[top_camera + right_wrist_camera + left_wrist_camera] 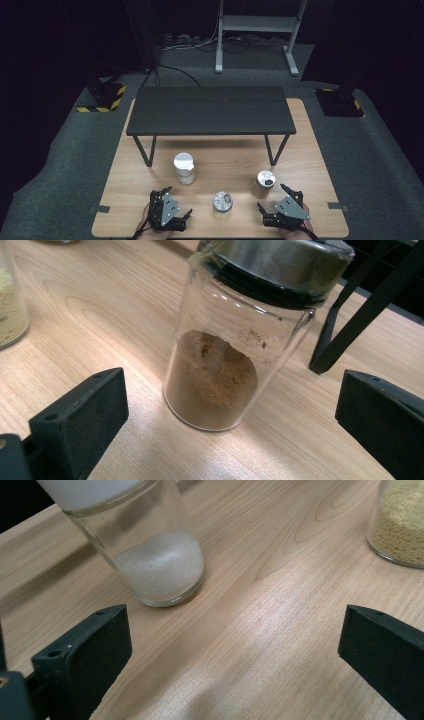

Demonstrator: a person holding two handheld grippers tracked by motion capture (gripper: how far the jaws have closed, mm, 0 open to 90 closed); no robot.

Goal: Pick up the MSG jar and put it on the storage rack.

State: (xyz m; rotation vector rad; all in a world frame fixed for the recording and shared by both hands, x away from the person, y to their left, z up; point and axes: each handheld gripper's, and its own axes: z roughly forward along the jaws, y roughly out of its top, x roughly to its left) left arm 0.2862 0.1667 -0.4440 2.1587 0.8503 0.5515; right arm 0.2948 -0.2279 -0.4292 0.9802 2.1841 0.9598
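Left gripper [175, 205] is being held jaws apart, empty, near the white-capped glass jar [184, 168] of pale granules. Middle jar [222, 204] is standing on the wooden bench [130, 200]. Right gripper [272, 200] is being held agape just before the steel-lidded jar [235, 340] of brown powder. Smooth, tall glass is likely being risked: an off-centre squeeze could tip it.

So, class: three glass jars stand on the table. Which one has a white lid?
The jar of white powder, standing farthest left, ahead of the left gripper. The middle jar and the right jar both have metal lids.
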